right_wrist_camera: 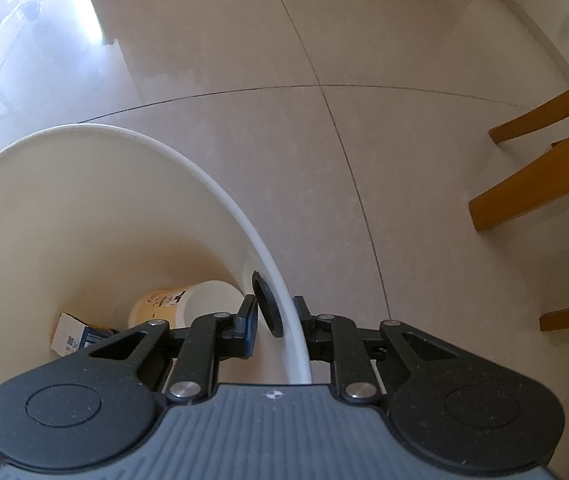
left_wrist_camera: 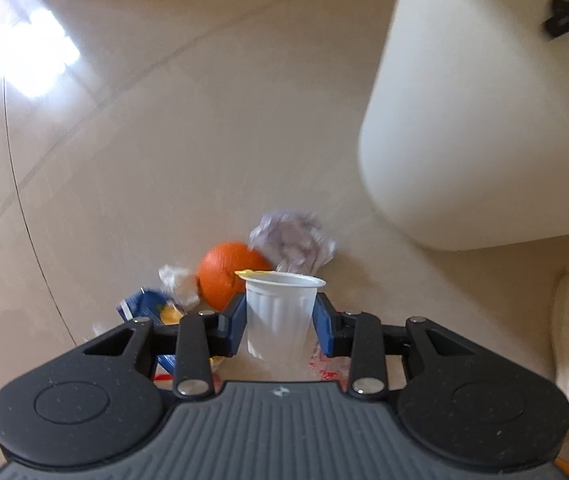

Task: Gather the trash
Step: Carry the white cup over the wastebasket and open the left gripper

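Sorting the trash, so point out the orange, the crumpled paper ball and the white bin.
orange (left_wrist_camera: 224, 272), left wrist view, its peel.
crumpled paper ball (left_wrist_camera: 292, 240), left wrist view, its middle.
white bin (right_wrist_camera: 220, 188), right wrist view, its rim.

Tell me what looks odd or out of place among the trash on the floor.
A whole orange sits in the litter beside the crumpled paper; it looks intact, unlike the scraps around it. The white cup in the left hand-held gripper stands upright, nothing spilled.

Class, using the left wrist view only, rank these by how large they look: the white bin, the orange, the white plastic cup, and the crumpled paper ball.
1. white bin, by far the largest.
2. white plastic cup, though nearness to the camera inflates it.
3. orange and crumpled paper ball: alike, unranked.
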Motion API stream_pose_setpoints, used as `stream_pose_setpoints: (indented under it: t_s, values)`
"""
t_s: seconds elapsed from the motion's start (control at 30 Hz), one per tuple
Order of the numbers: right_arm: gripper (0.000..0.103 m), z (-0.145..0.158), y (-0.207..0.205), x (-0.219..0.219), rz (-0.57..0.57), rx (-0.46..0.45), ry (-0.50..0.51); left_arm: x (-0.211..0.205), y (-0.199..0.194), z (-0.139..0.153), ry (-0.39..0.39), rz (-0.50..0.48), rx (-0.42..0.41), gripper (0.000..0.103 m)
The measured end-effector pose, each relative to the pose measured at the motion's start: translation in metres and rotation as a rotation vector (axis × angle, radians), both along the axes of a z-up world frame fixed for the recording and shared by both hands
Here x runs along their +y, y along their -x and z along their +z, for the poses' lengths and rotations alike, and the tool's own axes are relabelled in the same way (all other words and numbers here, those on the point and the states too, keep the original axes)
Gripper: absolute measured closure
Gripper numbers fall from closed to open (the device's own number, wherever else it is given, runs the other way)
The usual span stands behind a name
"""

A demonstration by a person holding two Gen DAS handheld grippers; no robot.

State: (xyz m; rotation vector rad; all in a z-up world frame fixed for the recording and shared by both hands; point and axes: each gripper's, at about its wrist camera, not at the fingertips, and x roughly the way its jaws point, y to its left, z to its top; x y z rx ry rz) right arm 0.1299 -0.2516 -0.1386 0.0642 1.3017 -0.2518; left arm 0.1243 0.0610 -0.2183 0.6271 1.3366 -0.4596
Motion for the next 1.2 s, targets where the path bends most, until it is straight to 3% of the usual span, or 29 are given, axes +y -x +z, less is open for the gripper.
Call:
stream_pose_setpoints:
  t_s: [0.27,0.47,0.63,0.67,0.7,0.77,0.83,1.2]
  values:
    - [0.082,0.001,-0.001,-0.004,-0.011,0.006,-0.016,-0.047,0.003,0.108,0.119,-0.115,-0.033,0.069]
    - [0.084,0.001,-0.002,-0.008,-0.027,0.022,-0.039,-0.093,0.004,0.152,0.197,-0.198,-0.048,0.068]
    - [0.085,0.002,0.001,-0.012,-0.042,0.029,-0.060,-0.124,0.008,0.152,0.260,-0.250,-0.027,0.068]
    - [0.085,0.002,0.001,-0.011,-0.042,0.031,-0.058,-0.128,0.008,0.151,0.270,-0.257,-0.019,0.064]
    - [0.086,0.002,0.002,-0.011,-0.043,0.031,-0.061,-0.129,0.008,0.151,0.270,-0.258,-0.015,0.057]
    - [0.086,0.001,0.002,-0.011,-0.044,0.032,-0.062,-0.131,0.011,0.146,0.255,-0.247,-0.033,0.024]
    - [0.086,0.001,0.002,-0.011,-0.041,0.031,-0.057,-0.130,0.016,0.145,0.243,-0.238,-0.073,0.022]
    - [0.086,0.000,0.002,-0.005,-0.035,0.030,-0.050,-0.112,0.020,0.128,0.206,-0.161,-0.056,0.019]
